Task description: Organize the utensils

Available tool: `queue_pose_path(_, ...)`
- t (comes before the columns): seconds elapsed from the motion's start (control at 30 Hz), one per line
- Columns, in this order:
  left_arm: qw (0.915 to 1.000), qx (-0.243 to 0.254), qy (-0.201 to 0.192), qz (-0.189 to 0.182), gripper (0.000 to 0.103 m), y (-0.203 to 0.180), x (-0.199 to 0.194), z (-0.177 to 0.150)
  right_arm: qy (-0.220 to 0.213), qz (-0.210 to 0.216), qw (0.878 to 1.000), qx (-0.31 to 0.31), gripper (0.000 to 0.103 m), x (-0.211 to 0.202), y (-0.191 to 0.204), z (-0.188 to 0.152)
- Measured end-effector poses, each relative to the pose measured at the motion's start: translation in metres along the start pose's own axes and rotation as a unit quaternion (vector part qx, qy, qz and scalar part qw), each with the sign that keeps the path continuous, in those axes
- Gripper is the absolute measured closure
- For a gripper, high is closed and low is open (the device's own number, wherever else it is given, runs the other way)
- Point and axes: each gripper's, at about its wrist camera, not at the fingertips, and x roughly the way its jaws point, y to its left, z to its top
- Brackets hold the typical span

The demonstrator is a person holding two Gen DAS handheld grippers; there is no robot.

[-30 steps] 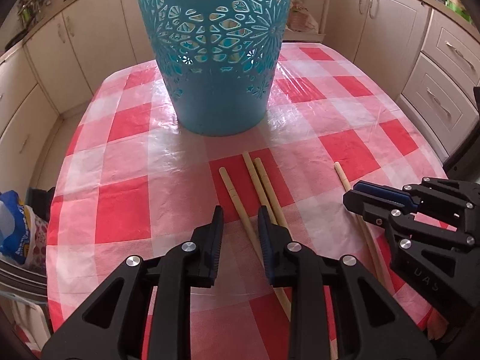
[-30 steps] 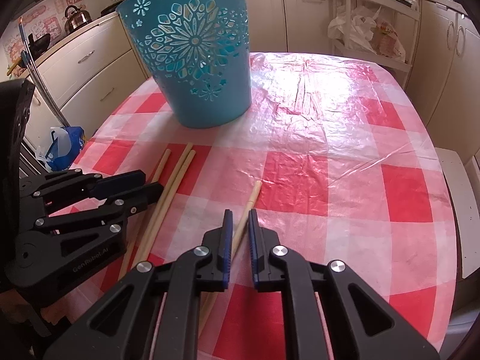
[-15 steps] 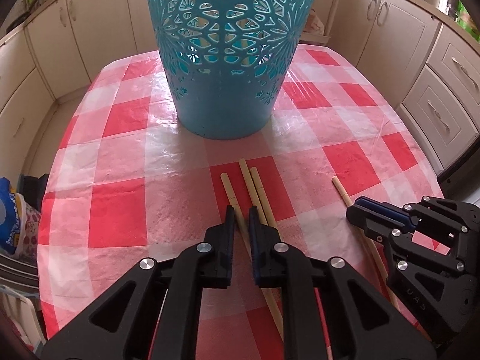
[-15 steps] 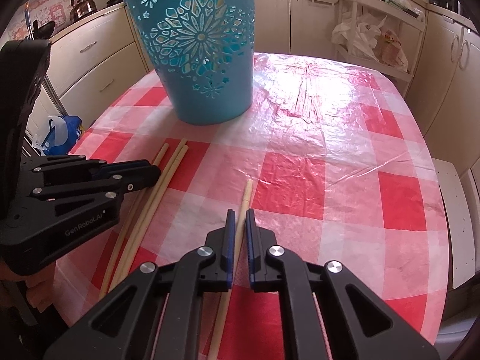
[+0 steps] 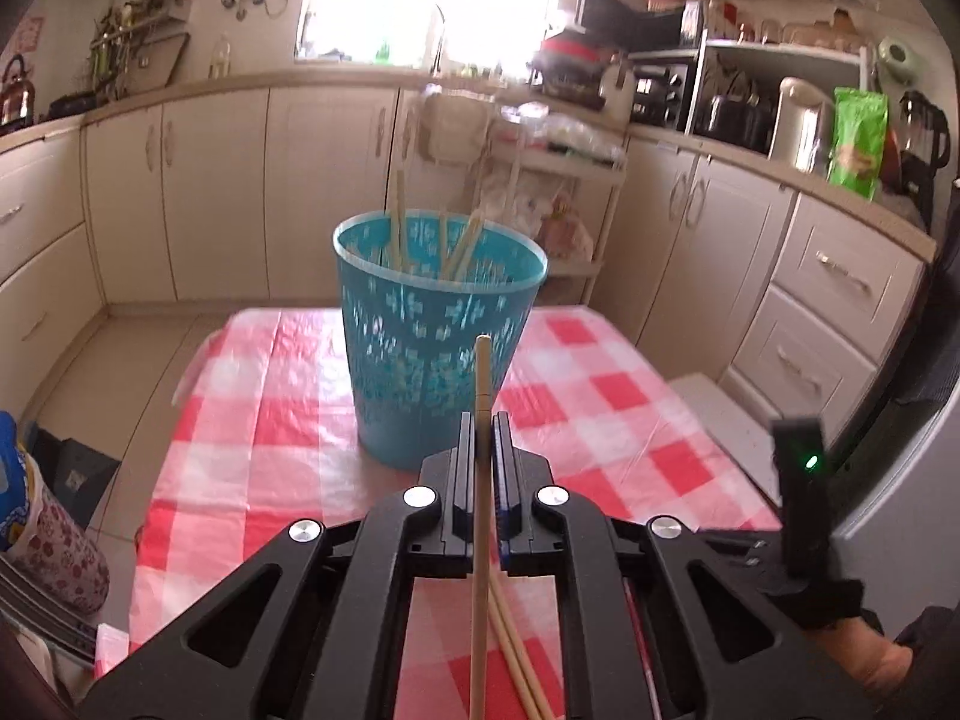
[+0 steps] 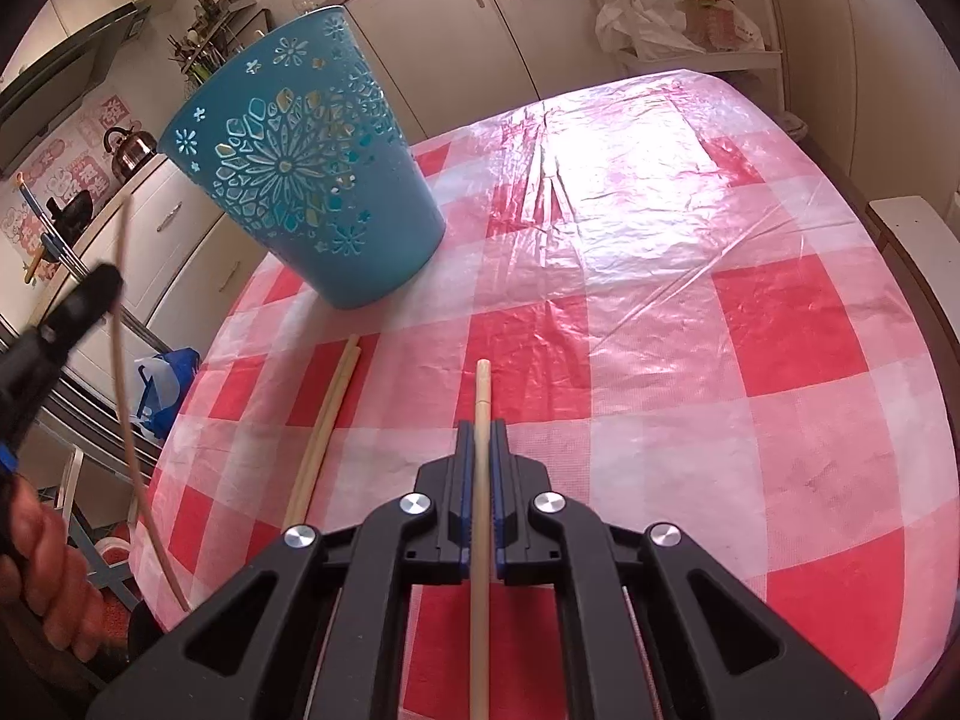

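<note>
The basket (image 6: 318, 180) stands on the table (image 6: 690, 312) toward its far left edge, several chopsticks (image 5: 399, 222) upright in it. Before the basket, 2 chopsticks (image 6: 327, 414) lie side by side on the table, pointing at it

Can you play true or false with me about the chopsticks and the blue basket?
1. Each gripper pinches one chopstick. True: the left gripper holds a chopstick, and the right gripper holds another chopstick.
2. The blue basket is empty. False: chopsticks already stand inside it.
3. Two chopsticks lie loose on the tablecloth. True.
4. The basket lies tipped on its side. False: it stands upright.
</note>
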Motion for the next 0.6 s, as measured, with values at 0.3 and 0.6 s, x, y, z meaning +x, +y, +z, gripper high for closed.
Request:
queue_pose_path(0.3,0.9889,-0.029,-0.144,-0.025,0.098,0.007,-0.035,0.082,-0.001,0.004,1.0,0.005,0.097,-0.001,-0.001,-0.003)
queue_pose_path(0.6,0.9749,-0.046,-0.218,-0.011,0.098,0.015,-0.017,0.14,-0.001,0.005,1.0,0.005,0.097,0.0,-0.003,-0.001)
